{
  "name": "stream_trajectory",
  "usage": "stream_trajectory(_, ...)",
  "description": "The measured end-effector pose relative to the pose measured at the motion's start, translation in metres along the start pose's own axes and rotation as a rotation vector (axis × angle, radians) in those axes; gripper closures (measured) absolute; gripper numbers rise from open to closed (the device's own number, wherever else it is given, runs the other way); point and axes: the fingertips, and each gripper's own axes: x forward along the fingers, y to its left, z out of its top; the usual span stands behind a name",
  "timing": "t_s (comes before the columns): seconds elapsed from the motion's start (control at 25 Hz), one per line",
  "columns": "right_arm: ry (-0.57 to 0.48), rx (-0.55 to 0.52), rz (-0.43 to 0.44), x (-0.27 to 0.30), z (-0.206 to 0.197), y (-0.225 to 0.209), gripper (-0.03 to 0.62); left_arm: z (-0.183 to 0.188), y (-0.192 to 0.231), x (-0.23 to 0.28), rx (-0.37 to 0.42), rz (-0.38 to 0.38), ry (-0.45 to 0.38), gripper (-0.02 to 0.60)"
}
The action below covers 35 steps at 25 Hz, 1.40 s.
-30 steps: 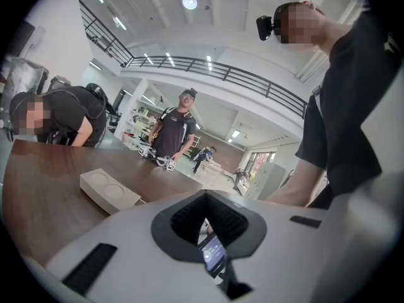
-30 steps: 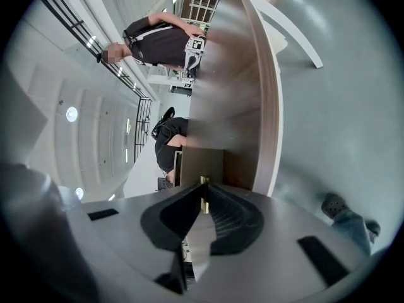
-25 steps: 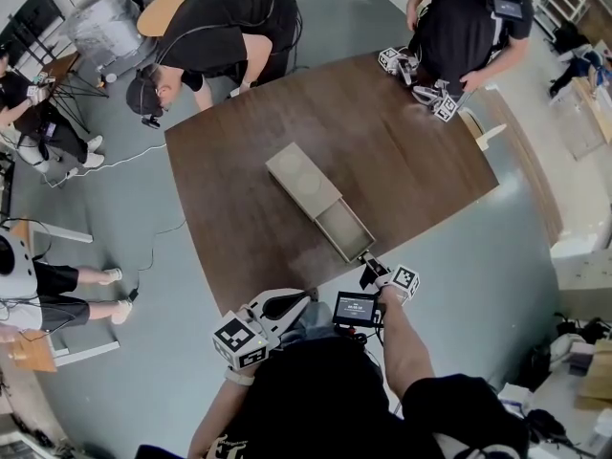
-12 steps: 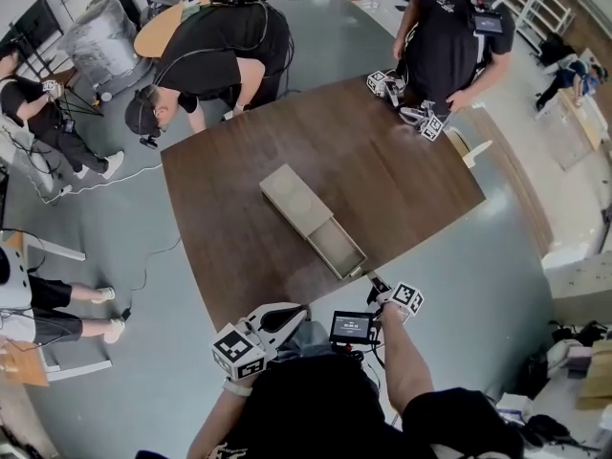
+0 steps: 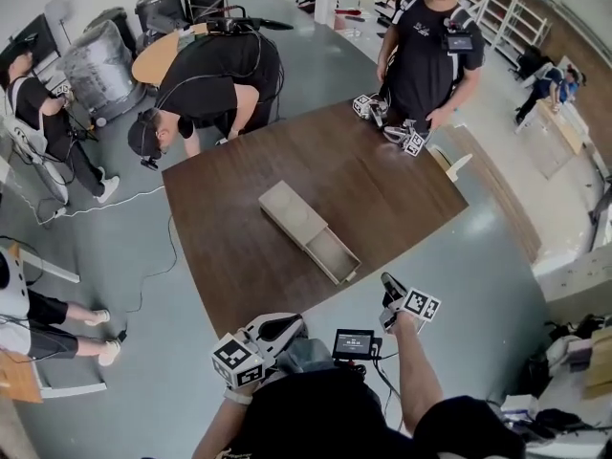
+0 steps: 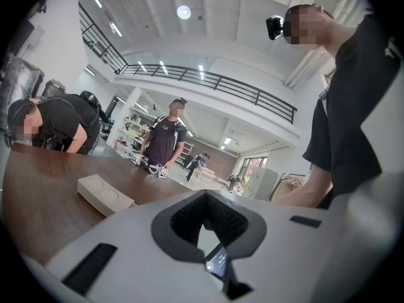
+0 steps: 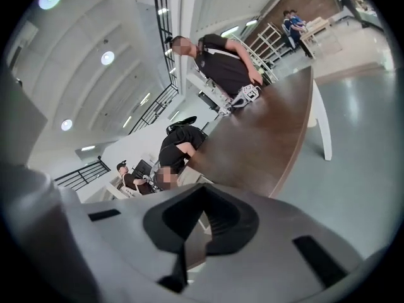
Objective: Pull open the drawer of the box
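Our right gripper [image 5: 388, 282] has drawn back past the table [image 5: 229, 256] edge from the drawer [image 5: 333, 254], which stands pulled out of the box [image 5: 292, 213] mid-table; that gripper and our left gripper [image 5: 295, 323] both seem closed on nothing, so a careless return could shove the drawer shut.

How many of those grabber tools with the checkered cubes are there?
4. The left gripper and right gripper are low in the head view, off the table's near edge. Two far grippers are by the standing person across it. More may be hidden.
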Motion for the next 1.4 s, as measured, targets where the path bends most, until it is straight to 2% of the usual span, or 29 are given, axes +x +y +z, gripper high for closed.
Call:
stream_trajectory(0.4,0.036,-0.377,0.079,-0.065,-0.039,0.121,0.606,-0.030,-0.041,-0.071,-0.013,-0.009,-0.025,0.577)
stream_trajectory(0.76,0.100,-0.660,0.034,-0.111,-0.081,0.185,0.606,-0.050,-0.062,-0.128,-0.065,0.040,-0.075,0.577)
stream_trajectory(1.04,0.143,-0.820,0.053,-0.129,-0.103,0.212,0.606,-0.065,-0.073,-0.141,-0.092,0.065,-0.125,0.577)
stream_trajectory(1.24,0.155,-0.857,0.111,-0.149,-0.116,0.235,0.606,-0.065,-0.083,-0.142,-0.087,0.067,-0.135,0.577)
stream_trajectory(1.4,0.179,-0.888,0.143,-0.170,-0.128,0.233,0.606,-0.074,-0.097,-0.132,-0.078,0.072,-0.130,0.577)
